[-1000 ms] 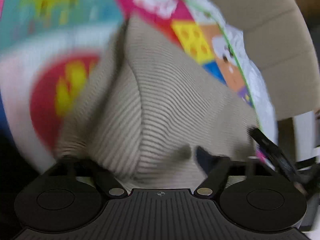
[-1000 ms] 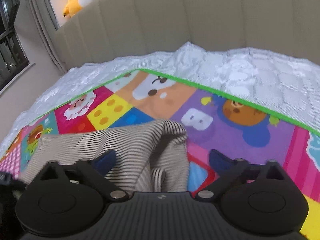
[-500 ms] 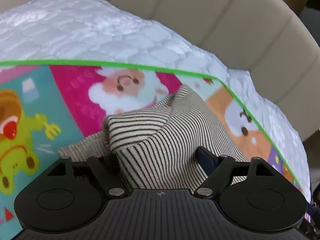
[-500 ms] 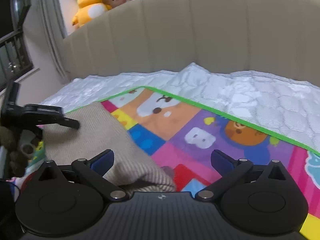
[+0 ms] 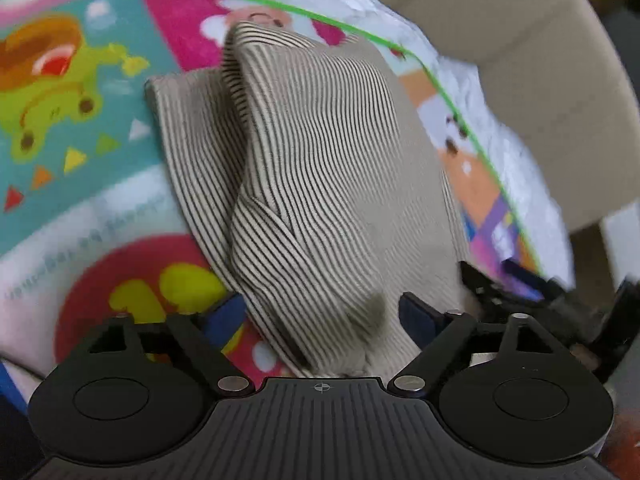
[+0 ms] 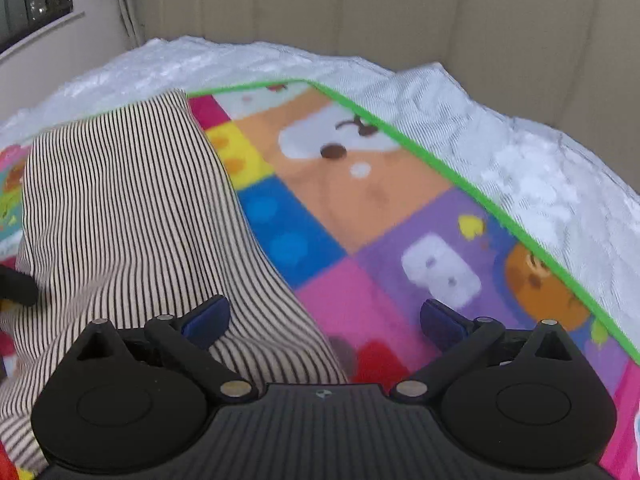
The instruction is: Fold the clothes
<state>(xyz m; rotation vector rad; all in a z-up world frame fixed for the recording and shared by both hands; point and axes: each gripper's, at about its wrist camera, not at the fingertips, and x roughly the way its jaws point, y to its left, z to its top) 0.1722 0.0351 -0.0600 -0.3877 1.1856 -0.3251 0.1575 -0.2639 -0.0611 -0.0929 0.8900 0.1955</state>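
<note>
Left wrist view: striped garment [image 5: 320, 168] centre frame, doubled but lumpy; left gripper [image 5: 320, 316] and right gripper [image 6: 324, 320] both spread, flattening left.

A bed with a white quilted cover [image 6: 540, 168] is seen, backed by a beige padded headboard [image 6: 400, 20]. On the cover a bright play mat [image 6: 380, 208] is spread, edged in green and printed with coloured squares and cartoon animals. On the mat a striped garment [image 5: 320, 168] is laid, beige with thin dark lines, partly folded over itself so that one layer rests on another. Its far end is placed near the green edge of the mat. The cover is left bare beyond the mat, up to the headboard.
</note>
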